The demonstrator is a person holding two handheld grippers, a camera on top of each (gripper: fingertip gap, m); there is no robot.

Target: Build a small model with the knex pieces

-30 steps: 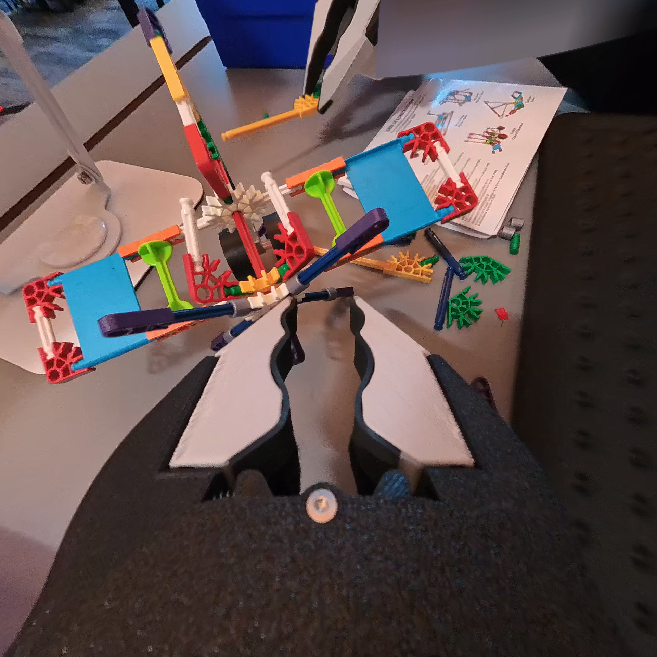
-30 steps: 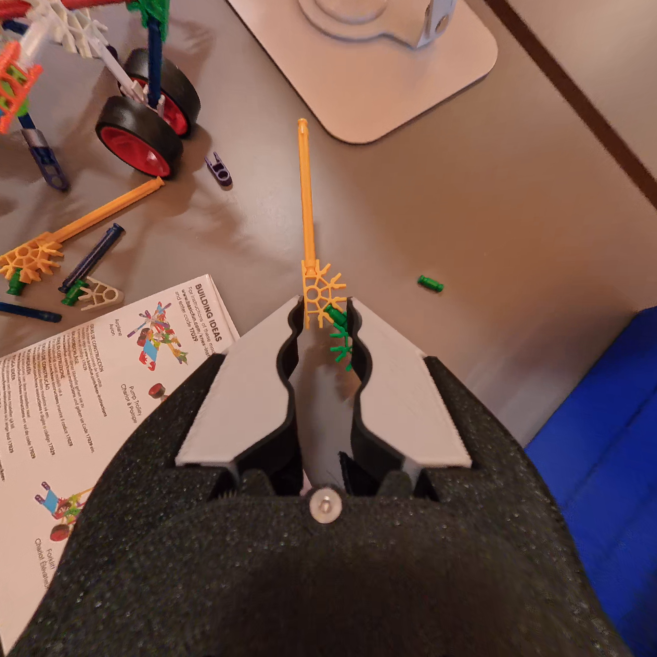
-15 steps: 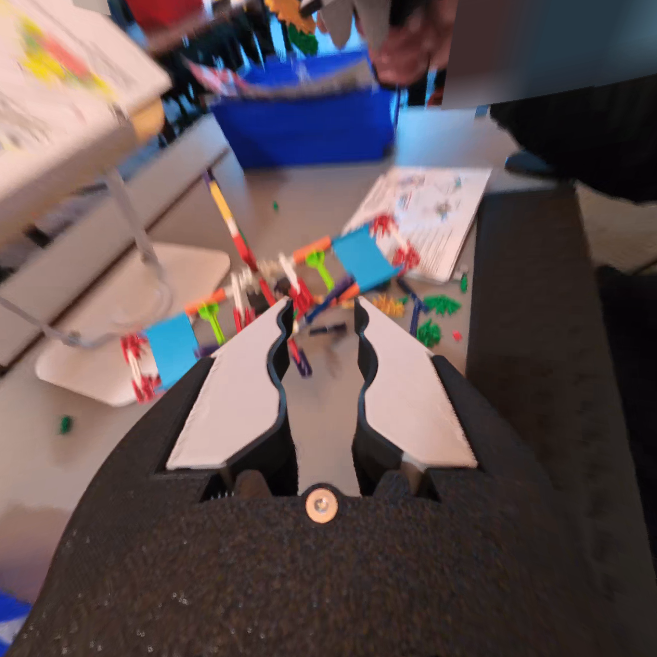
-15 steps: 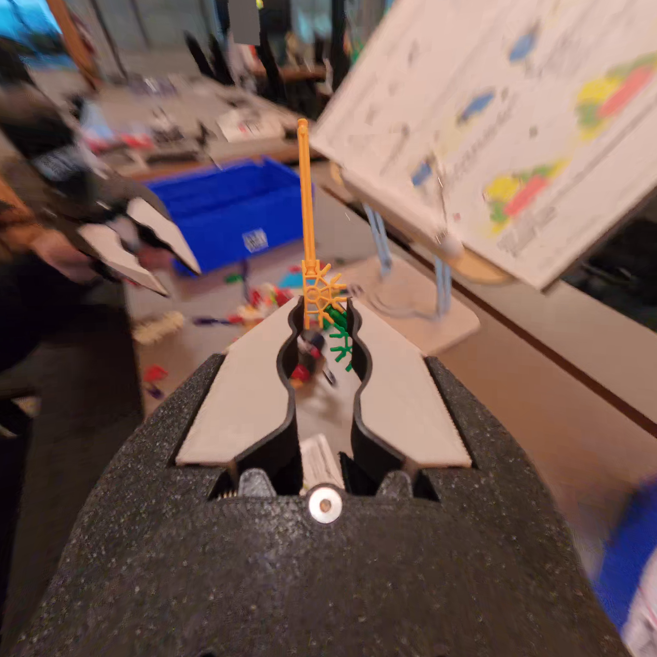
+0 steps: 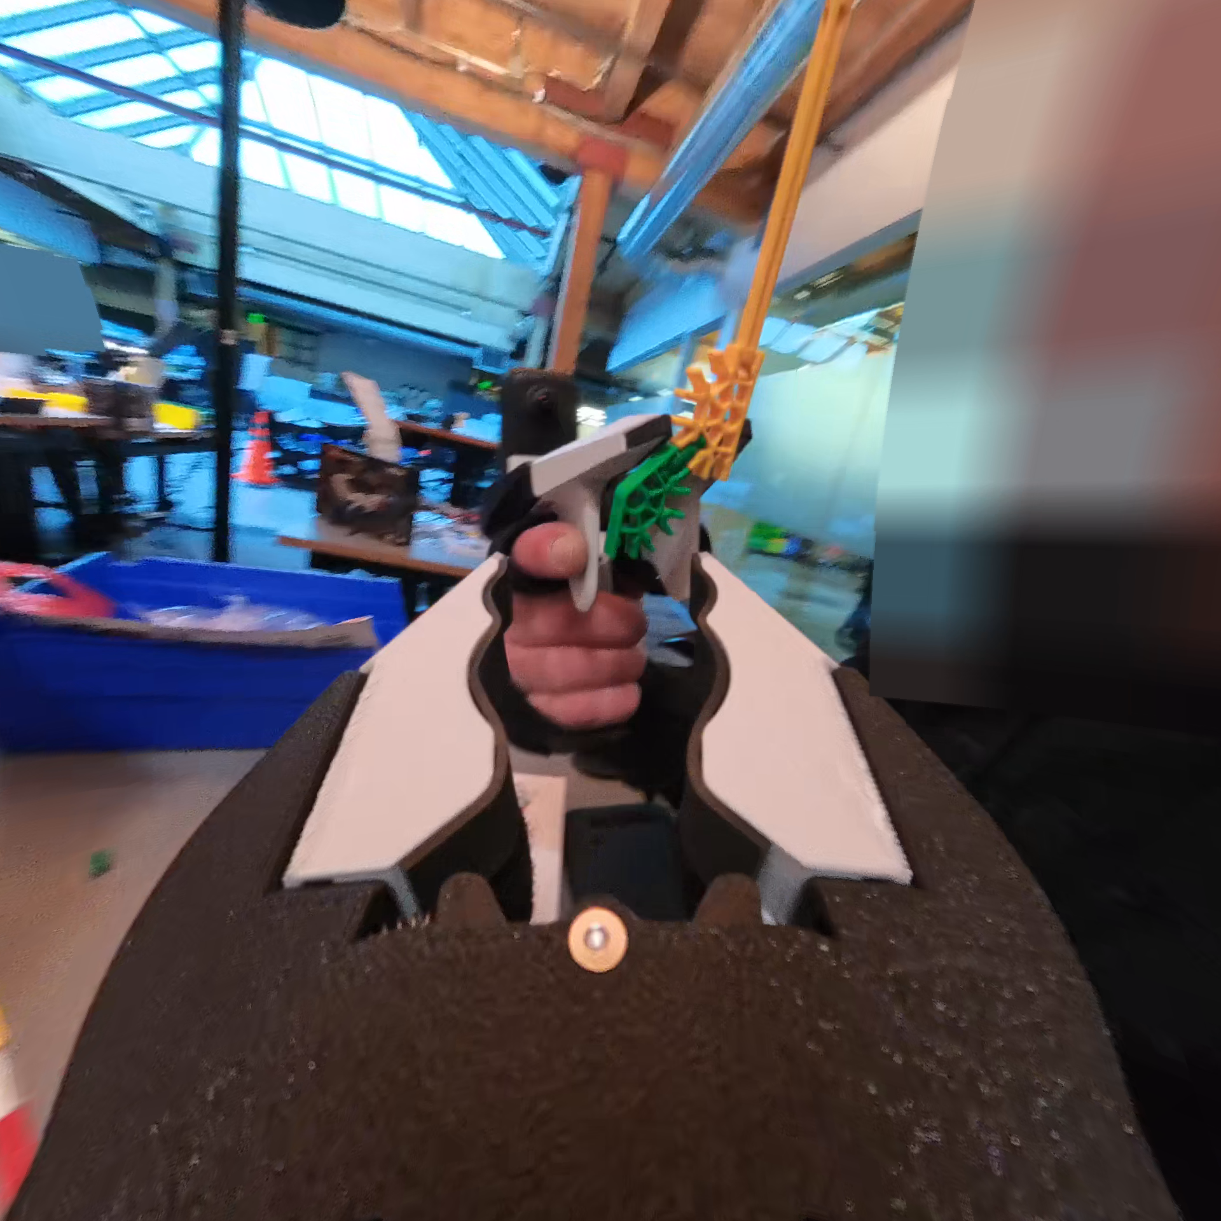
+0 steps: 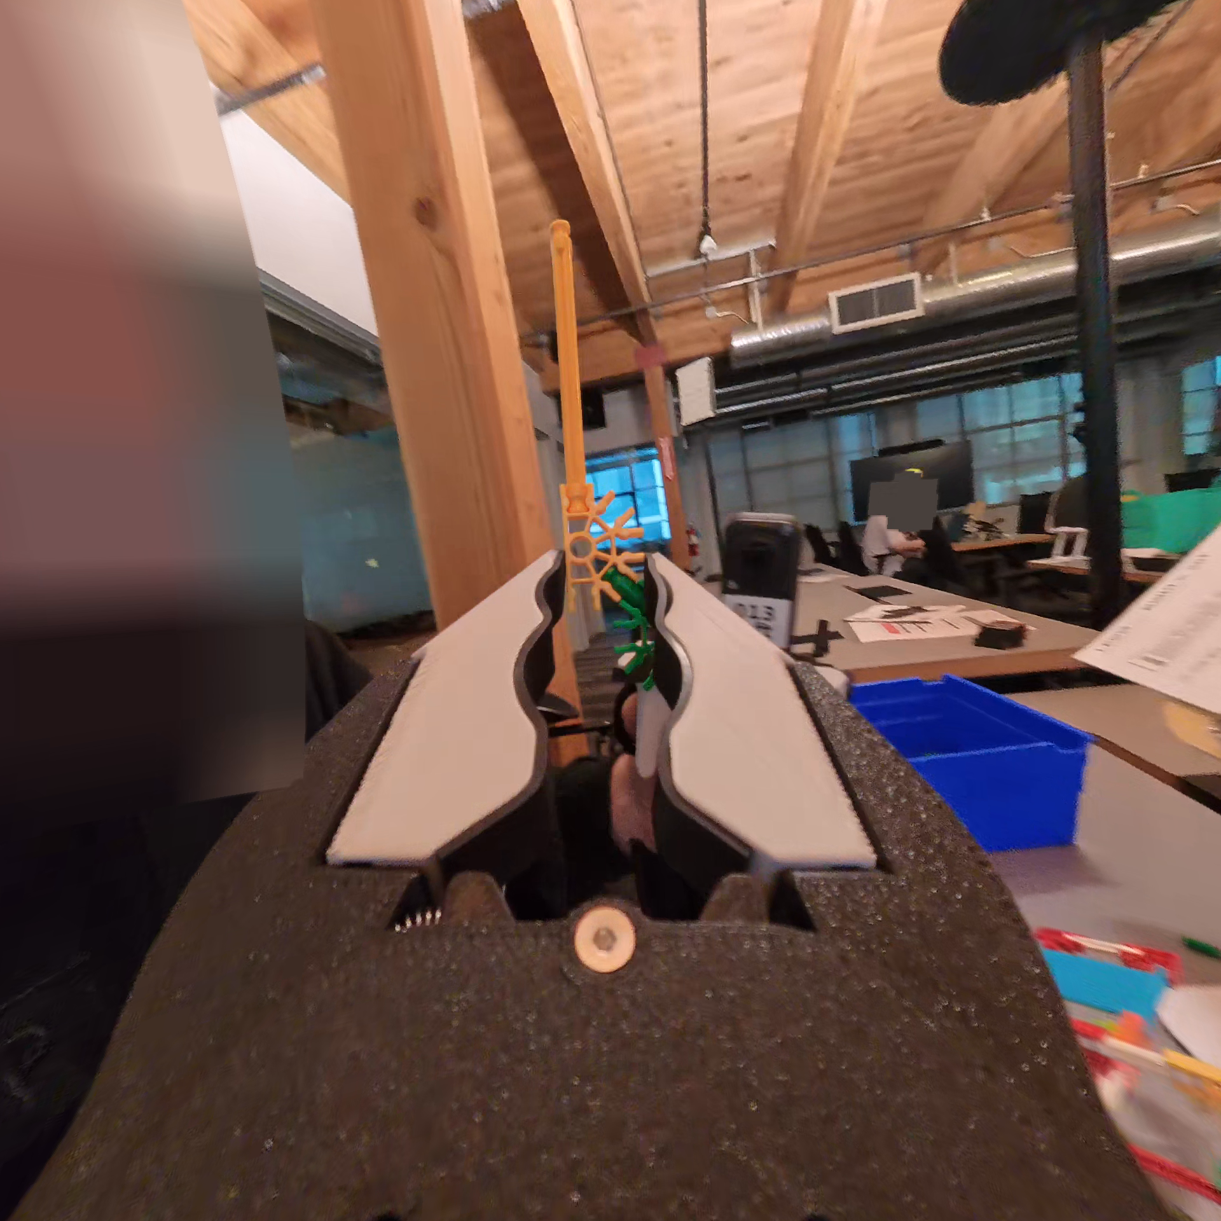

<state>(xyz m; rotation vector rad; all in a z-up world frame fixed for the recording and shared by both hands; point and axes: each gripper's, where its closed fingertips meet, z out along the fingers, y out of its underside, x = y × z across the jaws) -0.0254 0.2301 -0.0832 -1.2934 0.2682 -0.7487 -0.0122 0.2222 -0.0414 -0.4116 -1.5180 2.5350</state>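
My right gripper (image 6: 598,581), centre frame, is clamped on the light, probably brittle yellow connector (image 6: 591,552) and rod (image 6: 568,357), best held at the hub, while my left gripper (image 5: 598,581) stands apart, empty.

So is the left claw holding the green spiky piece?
No, the left claw is open and empty; the right claw grips the green spiky plastic connector.

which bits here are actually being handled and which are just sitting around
Being handled:
right gripper, shut on the yellow connector with its yellow rod and green connector
left gripper, open, holding nothing

Lying about:
blue bin
instruction sheet
red and blue toy model
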